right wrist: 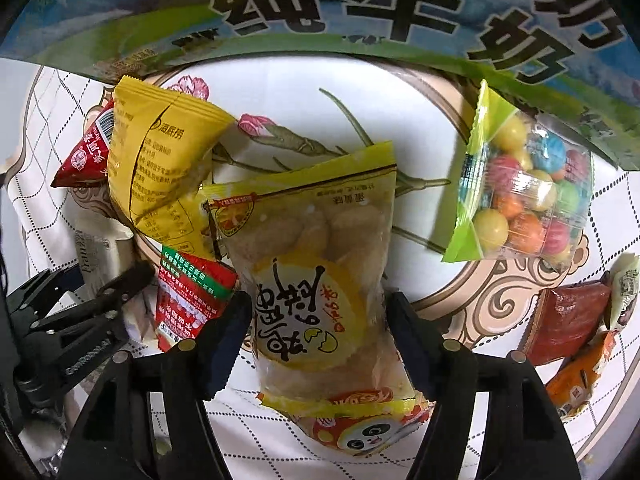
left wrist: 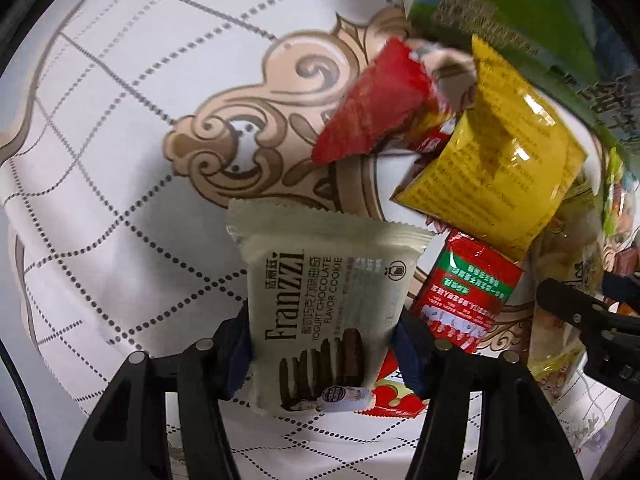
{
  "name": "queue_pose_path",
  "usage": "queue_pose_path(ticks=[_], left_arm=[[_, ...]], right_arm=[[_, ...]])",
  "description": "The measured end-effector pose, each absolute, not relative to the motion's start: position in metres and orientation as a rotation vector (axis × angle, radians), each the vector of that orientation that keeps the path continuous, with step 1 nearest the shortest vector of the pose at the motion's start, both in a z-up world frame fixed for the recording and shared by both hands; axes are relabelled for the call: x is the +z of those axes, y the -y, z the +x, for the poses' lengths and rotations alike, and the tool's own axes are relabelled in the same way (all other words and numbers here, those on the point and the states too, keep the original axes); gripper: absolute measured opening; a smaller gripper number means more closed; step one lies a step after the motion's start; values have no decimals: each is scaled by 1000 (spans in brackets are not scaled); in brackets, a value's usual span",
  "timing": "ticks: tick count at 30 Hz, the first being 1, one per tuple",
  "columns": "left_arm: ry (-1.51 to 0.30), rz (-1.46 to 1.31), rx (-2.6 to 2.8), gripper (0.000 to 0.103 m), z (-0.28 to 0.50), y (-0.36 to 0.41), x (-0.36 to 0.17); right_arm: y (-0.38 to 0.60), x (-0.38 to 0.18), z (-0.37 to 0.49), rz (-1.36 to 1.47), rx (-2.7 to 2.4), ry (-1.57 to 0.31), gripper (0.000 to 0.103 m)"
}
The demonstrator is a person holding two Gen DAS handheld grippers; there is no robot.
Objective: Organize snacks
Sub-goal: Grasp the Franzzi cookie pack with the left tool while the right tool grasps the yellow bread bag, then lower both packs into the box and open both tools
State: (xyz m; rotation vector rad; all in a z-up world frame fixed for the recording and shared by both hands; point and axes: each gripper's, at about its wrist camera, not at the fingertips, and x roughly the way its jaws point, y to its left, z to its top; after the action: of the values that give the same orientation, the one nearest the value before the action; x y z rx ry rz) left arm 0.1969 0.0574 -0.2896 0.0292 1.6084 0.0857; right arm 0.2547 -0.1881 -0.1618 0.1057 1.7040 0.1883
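Over the patterned tablecloth [left wrist: 120,128], both of my grippers were loaded at once: my left gripper [left wrist: 322,340] had its blue pads pressed against the 2 sides of the white Franzzi cookie pack [left wrist: 320,312], and my right gripper [right wrist: 316,328] was closed to the width of the yellow egg-cake bag [right wrist: 316,292], gripping it near its middle. I judged the step in hand to be the carry, with 2 snacks lifted out of the jumble and neither yet set down; whether either bag still brushed the cloth I could not tell. The next move, as I read it, called for a clear drop spot and a clean release, 1 hand at a time, because my 2 grippers sat just beside each other, each showing at the edge of the other's view. Open room lay to my left, where the cloth was bare in the left wrist view. My right was crowded: a red pouch [left wrist: 380,112], a yellow sachet [left wrist: 500,160] and a red-and-green packet [left wrist: 468,300] overlapped in a heap near the cookie pack. Ahead, the milk carton box [right wrist: 360,4] walled off the far edge, with the bag of coloured candy balls [right wrist: 528,188] just below it and 2 small dark-red and orange packets [right wrist: 568,328] near the right rim.
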Motion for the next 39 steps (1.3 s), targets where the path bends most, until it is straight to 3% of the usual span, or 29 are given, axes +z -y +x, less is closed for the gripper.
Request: queue_pose_path(ticks=[5, 8, 19, 28, 33, 39], left_arm=[[-1575, -8, 102, 56, 193, -53, -262], [-1563, -43, 86, 56, 185, -43, -243], [-1464, -167, -86, 56, 177, 14, -146], [-1362, -178, -228, 56, 251, 43, -61], [-1364, -123, -194, 56, 327, 49, -67], [-1441, -85, -101, 56, 412, 42, -104]], right_arm=[[187, -151, 238, 115, 193, -1654, 49], [185, -140, 231, 148, 209, -1640, 46], [246, -42, 226, 339, 278, -1503, 45], [318, 54, 279, 452, 199, -1254, 45], [349, 67, 333, 439, 88, -1197, 45], [374, 44, 397, 431, 1, -1232, 45]])
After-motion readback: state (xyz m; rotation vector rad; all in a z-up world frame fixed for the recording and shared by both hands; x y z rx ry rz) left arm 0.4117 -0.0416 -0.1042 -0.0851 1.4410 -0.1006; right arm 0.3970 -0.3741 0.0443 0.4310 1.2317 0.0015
